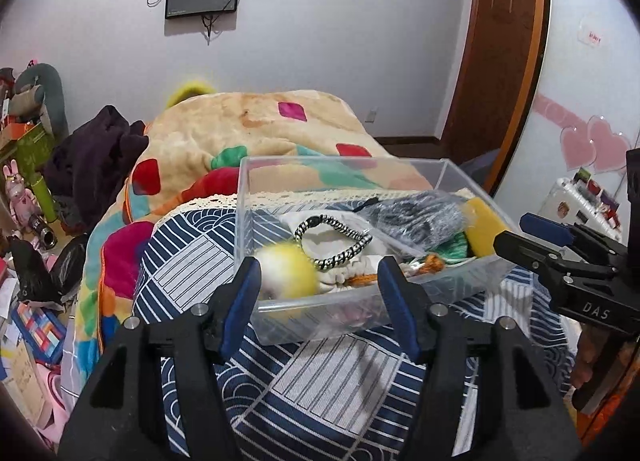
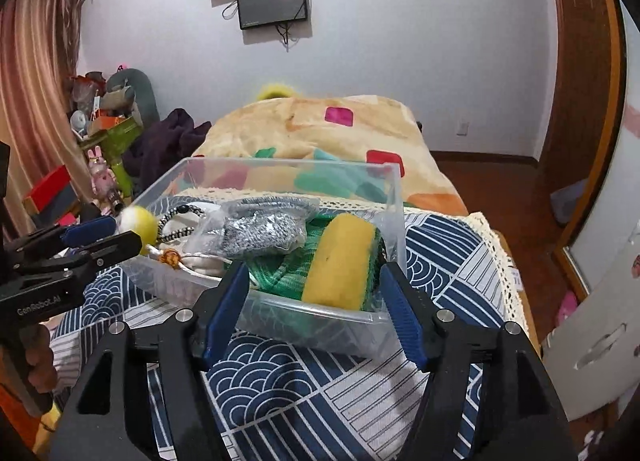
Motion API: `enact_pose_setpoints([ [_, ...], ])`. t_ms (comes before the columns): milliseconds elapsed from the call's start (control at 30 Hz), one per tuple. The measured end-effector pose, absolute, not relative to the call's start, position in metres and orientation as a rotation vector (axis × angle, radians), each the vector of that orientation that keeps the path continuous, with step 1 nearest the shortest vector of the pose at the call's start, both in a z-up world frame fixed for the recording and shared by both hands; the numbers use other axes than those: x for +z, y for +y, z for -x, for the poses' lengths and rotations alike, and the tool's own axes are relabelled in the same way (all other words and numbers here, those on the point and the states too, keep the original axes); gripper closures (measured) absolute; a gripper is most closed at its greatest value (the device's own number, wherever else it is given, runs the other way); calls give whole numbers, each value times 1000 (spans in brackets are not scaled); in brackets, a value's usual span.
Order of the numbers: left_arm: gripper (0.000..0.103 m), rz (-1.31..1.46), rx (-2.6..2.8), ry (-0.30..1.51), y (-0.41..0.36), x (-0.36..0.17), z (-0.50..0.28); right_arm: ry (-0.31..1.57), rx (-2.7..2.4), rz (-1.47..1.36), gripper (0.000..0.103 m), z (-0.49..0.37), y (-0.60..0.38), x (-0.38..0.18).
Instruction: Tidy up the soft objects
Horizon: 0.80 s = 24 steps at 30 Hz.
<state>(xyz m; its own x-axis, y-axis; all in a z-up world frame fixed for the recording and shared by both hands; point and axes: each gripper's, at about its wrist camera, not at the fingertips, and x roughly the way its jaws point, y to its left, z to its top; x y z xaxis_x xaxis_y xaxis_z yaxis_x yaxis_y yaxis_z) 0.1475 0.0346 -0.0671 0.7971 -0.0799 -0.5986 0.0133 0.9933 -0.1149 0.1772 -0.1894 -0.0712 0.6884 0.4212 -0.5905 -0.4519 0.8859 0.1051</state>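
Note:
A clear plastic bin [image 1: 448, 175] [image 2: 394, 221] stands on the blue-and-white patterned cloth. In it lie a yellow sponge [image 2: 340, 263] [image 1: 486, 227], green knit cloth [image 2: 280, 273], a grey knit item in a plastic bag [image 2: 264, 231] [image 1: 420, 217], a black-and-white braided cord [image 1: 336, 239] and white fabric. A yellow-white fuzzy ball [image 1: 286, 271] [image 2: 140, 219], blurred, is at the bin's near left, just ahead of my open left gripper [image 1: 318, 293], not held. My right gripper [image 2: 314, 301] is open and empty before the bin's near wall.
The patterned cloth [image 2: 280, 381] covers the table, with a lace edge. Behind is a bed with a colourful blanket [image 1: 260, 129]. Cluttered toys and boxes [image 1: 28, 189] fill the left floor. A white cabinet [image 2: 600, 301] stands at right.

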Motion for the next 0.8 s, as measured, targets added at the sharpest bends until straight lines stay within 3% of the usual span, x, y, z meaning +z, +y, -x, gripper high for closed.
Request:
enact_pose_setpoints([
  [367, 43, 139, -80, 468, 34, -4, -102, 468, 510, 6, 37, -144, -201, -16],
  [467, 42, 121, -89, 414, 28, 12, -87, 402, 521, -19, 27, -131, -205, 1],
  [800, 26, 63, -87, 276, 16, 47, -50, 237, 541, -58, 14, -102, -210, 37],
])
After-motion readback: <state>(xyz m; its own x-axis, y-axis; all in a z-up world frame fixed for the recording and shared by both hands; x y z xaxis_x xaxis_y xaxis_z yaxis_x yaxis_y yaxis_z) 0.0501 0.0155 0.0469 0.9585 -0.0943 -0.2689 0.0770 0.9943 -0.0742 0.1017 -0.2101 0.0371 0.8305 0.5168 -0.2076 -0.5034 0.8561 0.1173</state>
